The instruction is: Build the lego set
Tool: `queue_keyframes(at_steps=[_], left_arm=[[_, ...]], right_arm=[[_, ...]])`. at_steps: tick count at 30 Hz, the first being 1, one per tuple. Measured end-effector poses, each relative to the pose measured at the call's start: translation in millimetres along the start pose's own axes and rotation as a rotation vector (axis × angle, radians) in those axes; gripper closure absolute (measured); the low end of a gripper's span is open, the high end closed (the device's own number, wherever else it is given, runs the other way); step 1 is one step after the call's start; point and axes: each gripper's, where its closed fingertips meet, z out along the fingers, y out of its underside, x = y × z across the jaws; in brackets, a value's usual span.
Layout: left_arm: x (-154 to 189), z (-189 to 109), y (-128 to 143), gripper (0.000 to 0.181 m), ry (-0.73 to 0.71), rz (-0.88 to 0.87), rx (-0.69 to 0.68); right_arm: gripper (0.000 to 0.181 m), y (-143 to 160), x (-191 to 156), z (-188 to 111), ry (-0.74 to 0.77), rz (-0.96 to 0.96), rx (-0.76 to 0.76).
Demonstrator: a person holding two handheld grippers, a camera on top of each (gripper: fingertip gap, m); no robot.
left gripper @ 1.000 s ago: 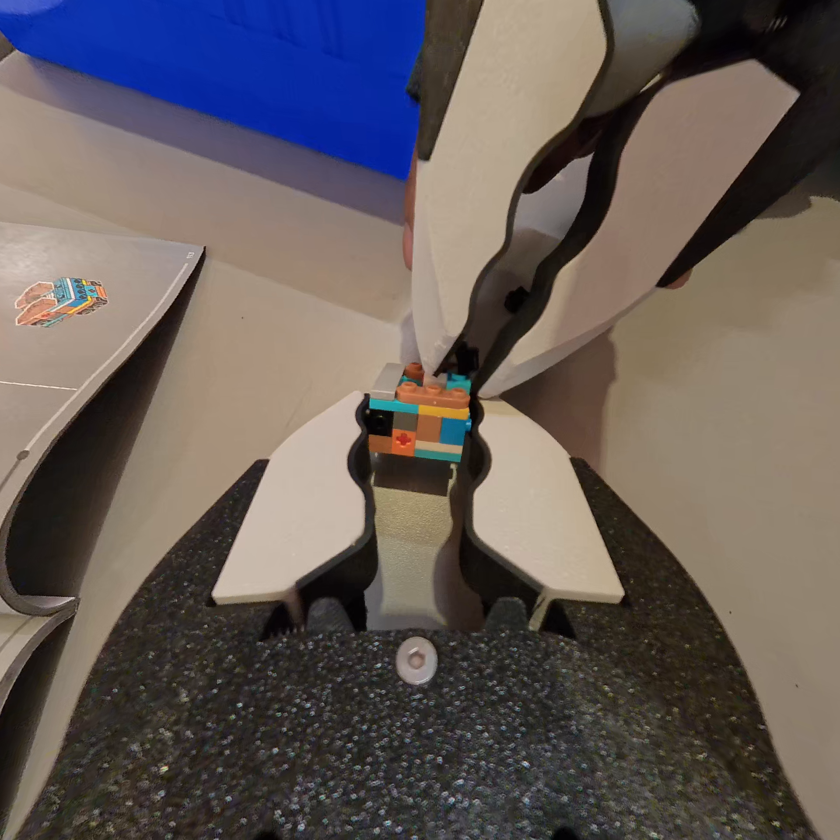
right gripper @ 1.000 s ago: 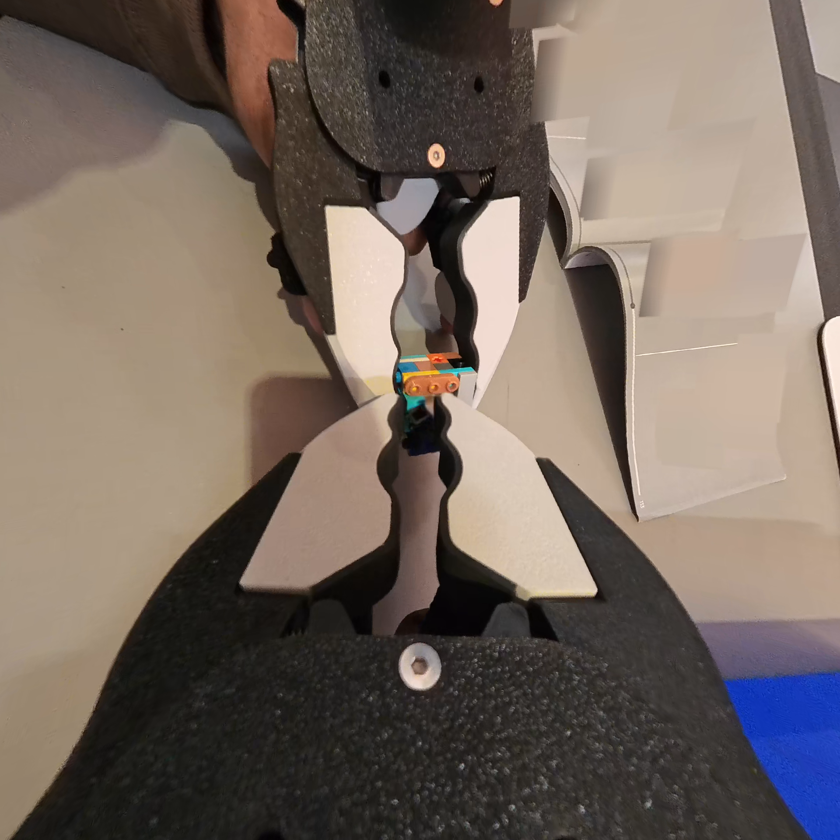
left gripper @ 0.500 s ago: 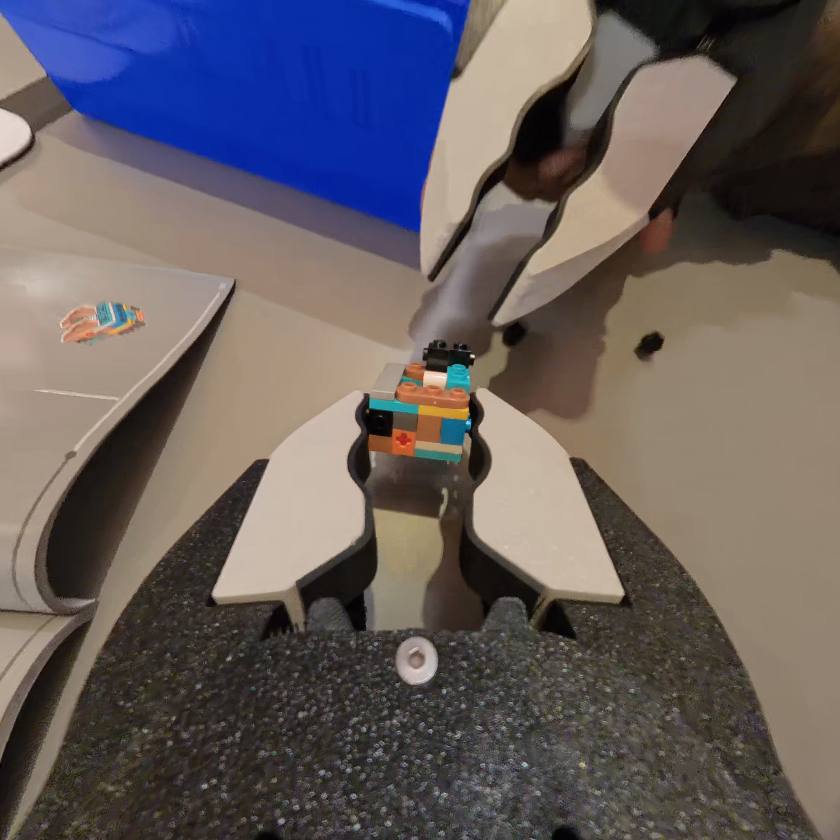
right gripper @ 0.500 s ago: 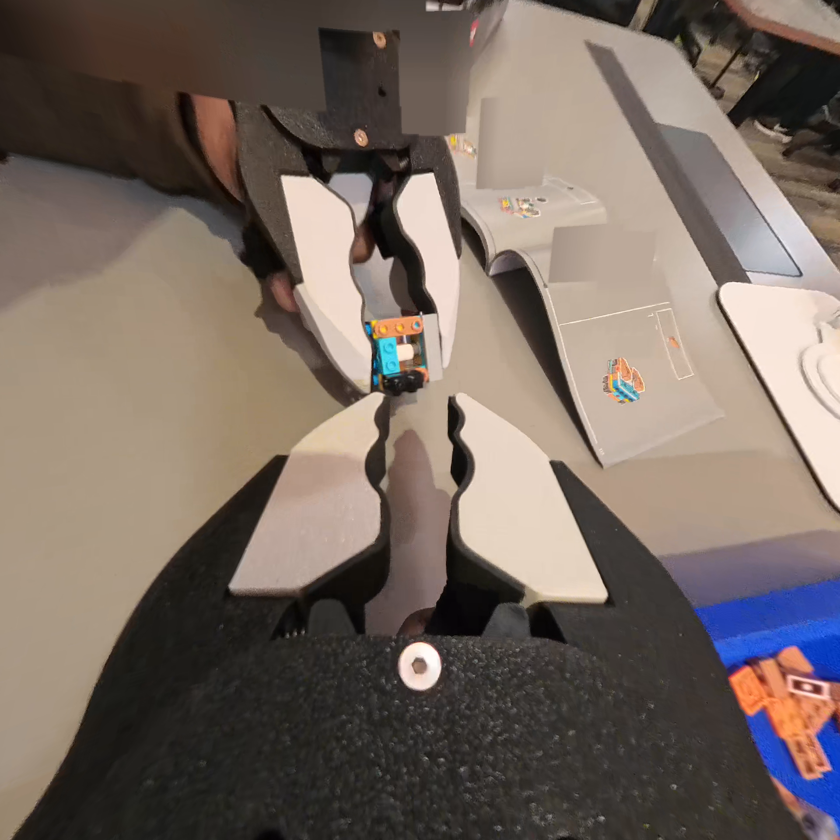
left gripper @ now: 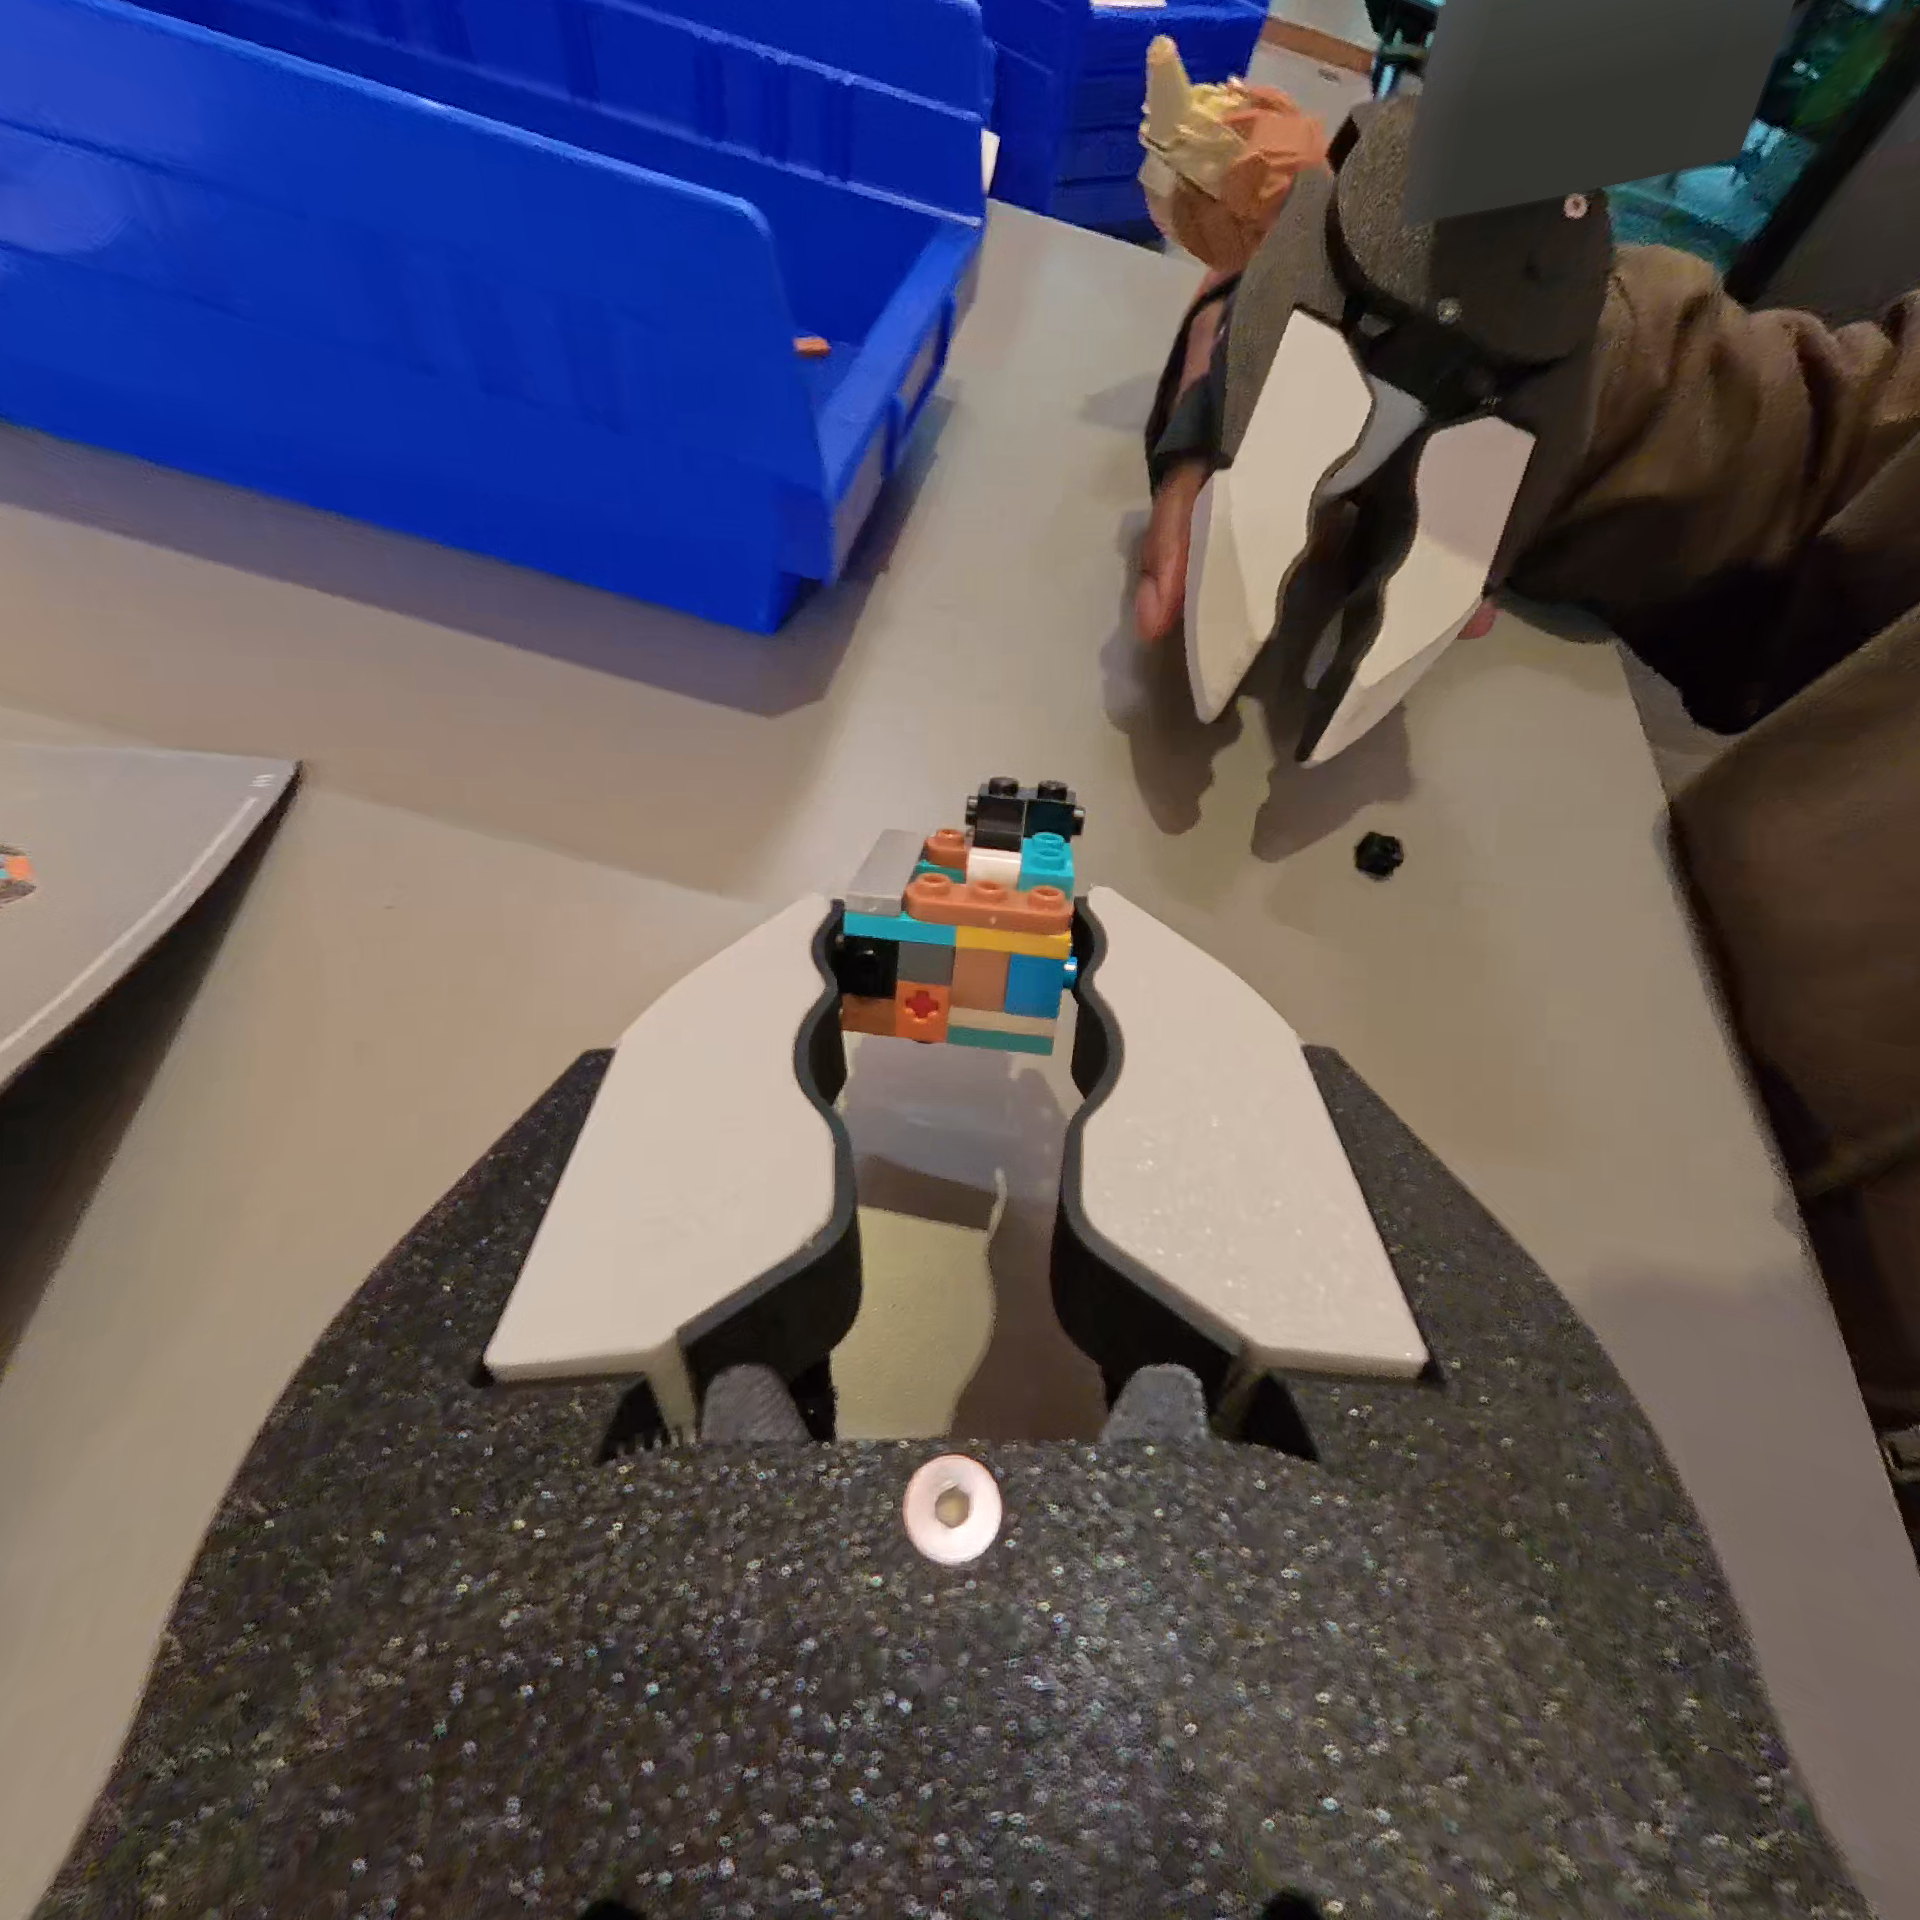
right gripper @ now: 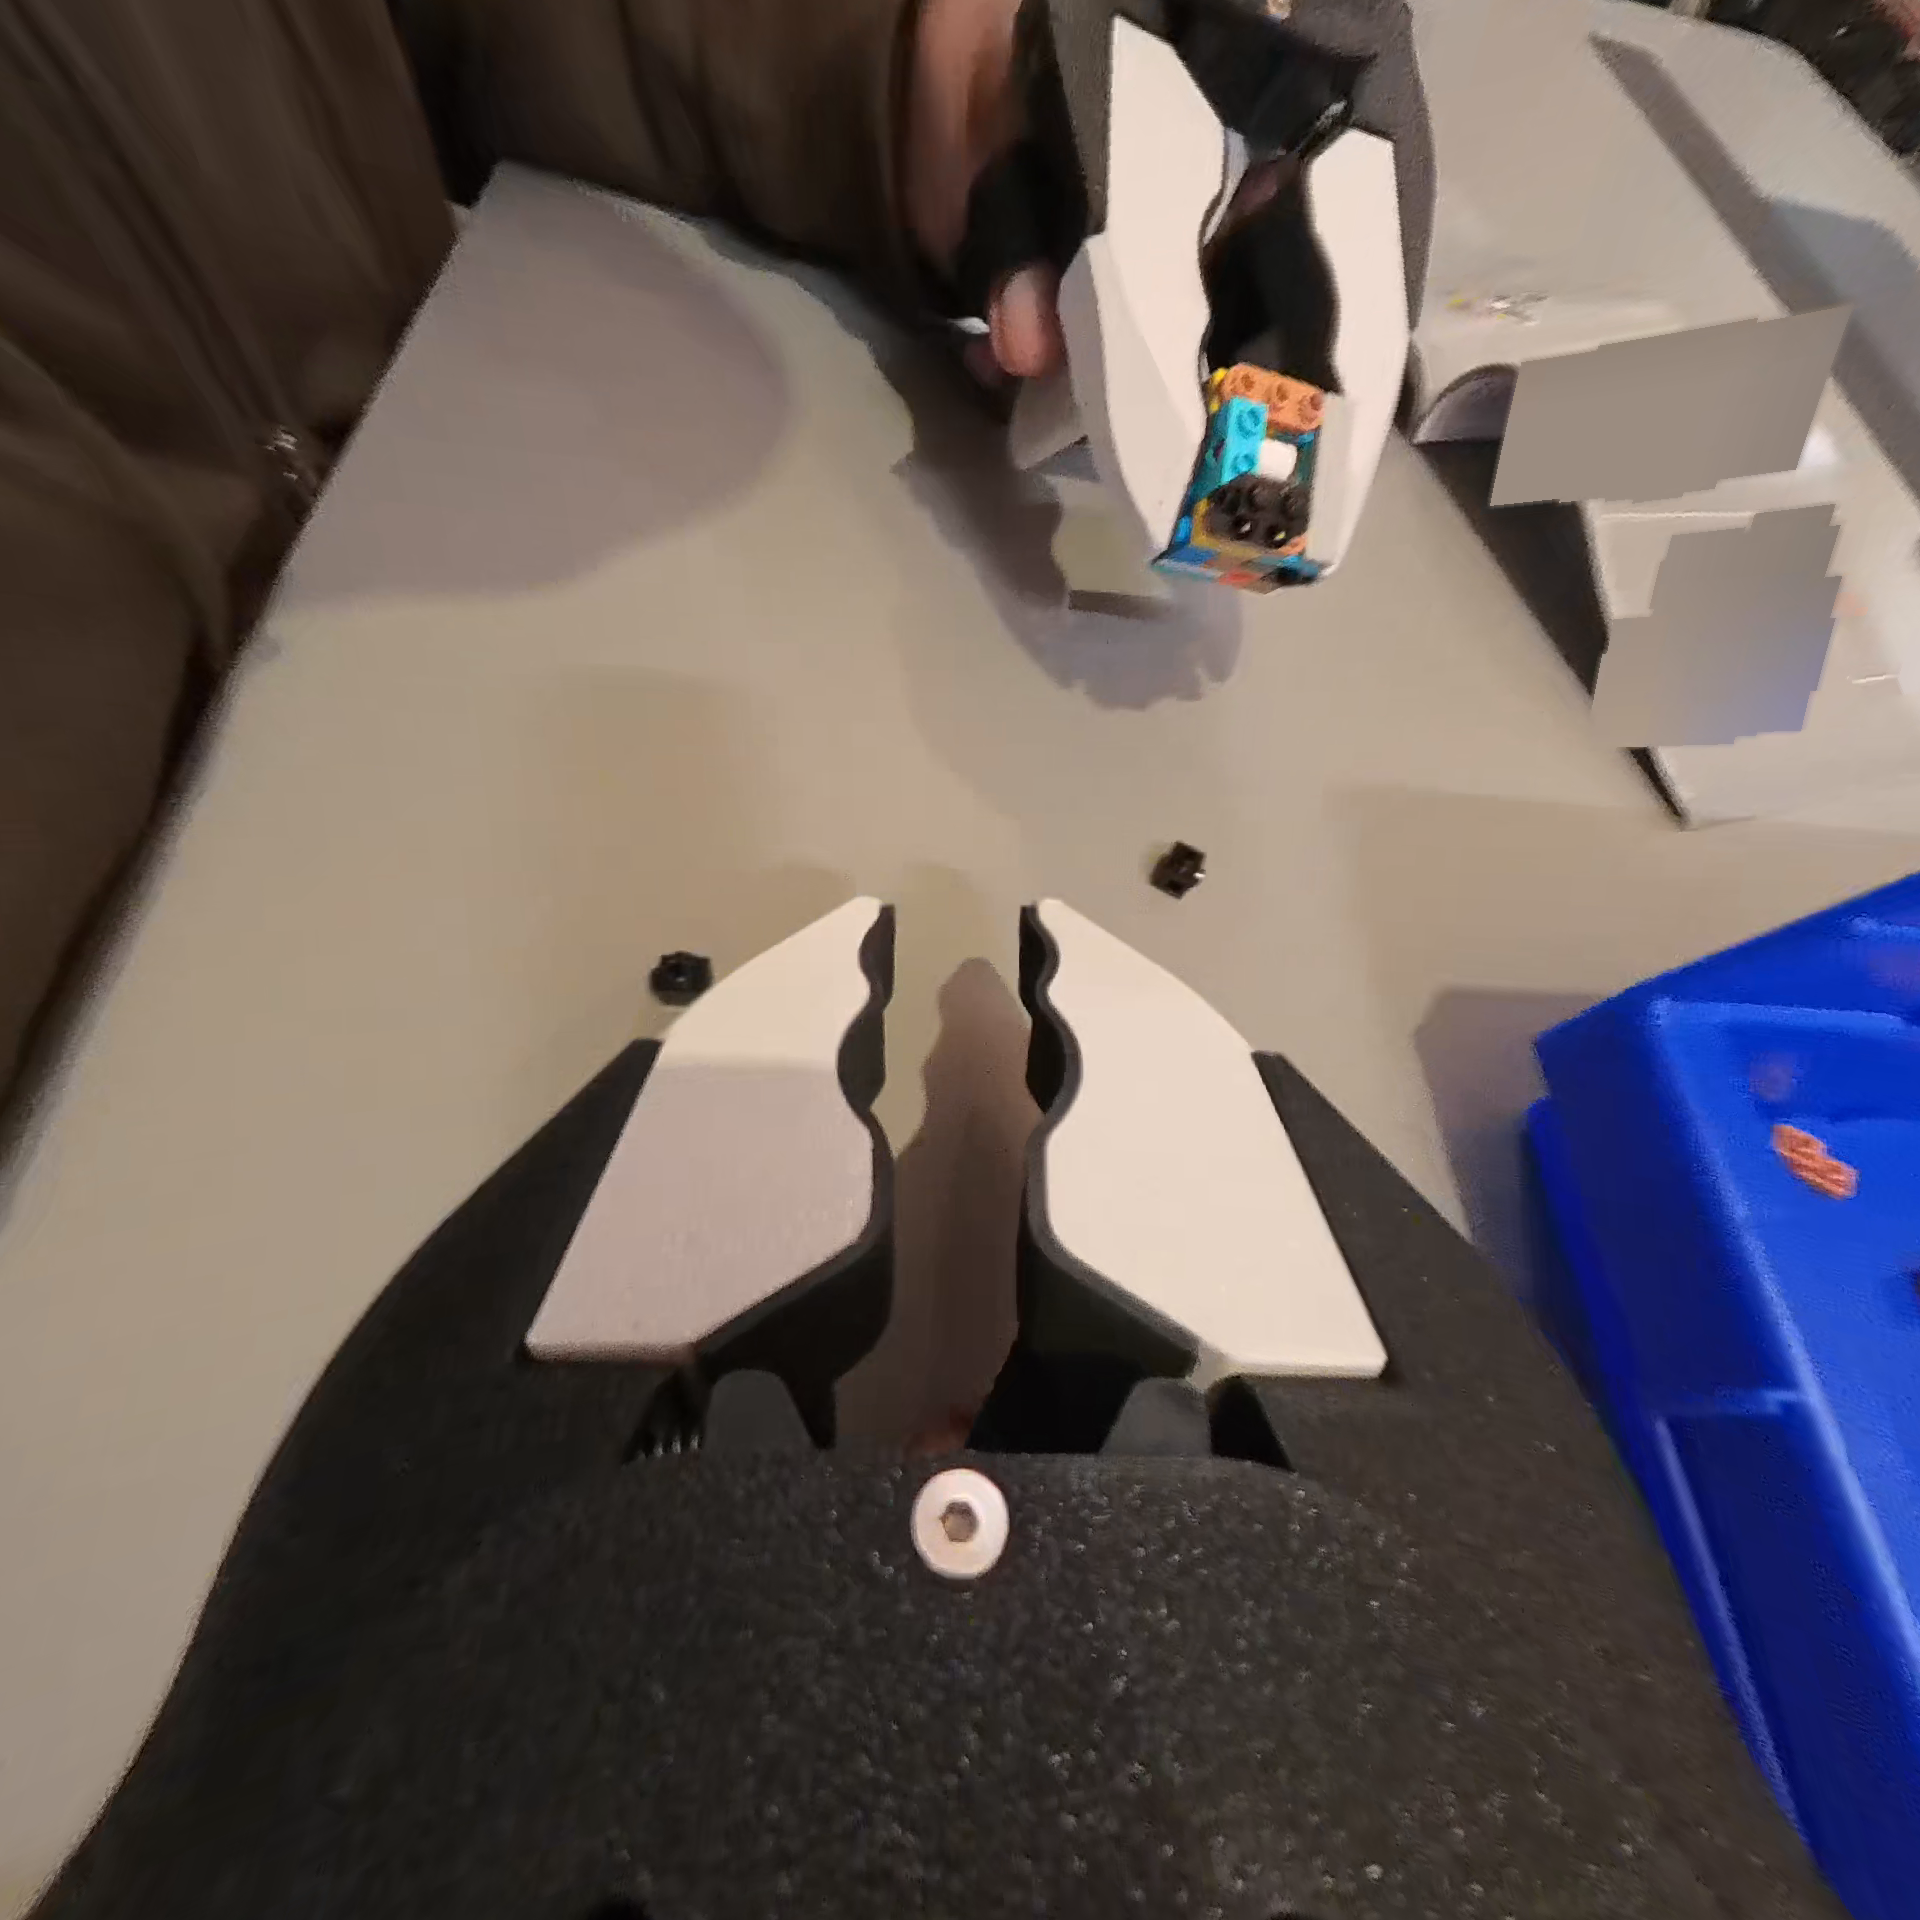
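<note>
Left gripper point(left gripper: 956, 961): clamped on the small multicoloured lego block model point(left gripper: 961, 951), held above the grey table point(left gripper: 520, 935).
Right gripper point(right gripper: 956, 925): jaws parted, empty, low over the table.
Loose pieces: small black lego piece point(right gripper: 1177, 865) just beyond its right fingertip; another point(right gripper: 677, 975) beside its left.
Blue plastic bin point(right gripper: 1714, 1247): at right.

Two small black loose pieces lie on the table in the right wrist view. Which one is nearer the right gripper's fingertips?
The black piece just left of the right gripper, almost beside its left fingertip. The other black piece lies farther ahead and to the right.
</note>
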Motion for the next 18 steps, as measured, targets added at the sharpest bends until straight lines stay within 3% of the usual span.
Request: queue_keyframes(at_steps=[5, 12, 18], left_arm=[[14, 5, -15, 0.140, 0.060, 0.003, 0.092], [34, 2, -30, 0.141, 0.134, 0.046, 0.203], [39, 2, -36, 0.140, 0.238, -0.195, 0.238]], right_arm=[[0.152, -20, 18, 12, 0.080, 0.057, 0.076], [0.149, -66, 40, 12, 0.164, 0.199, 0.311], [0.147, -87, 36, -4, 0.365, -0.124, 0.358]])
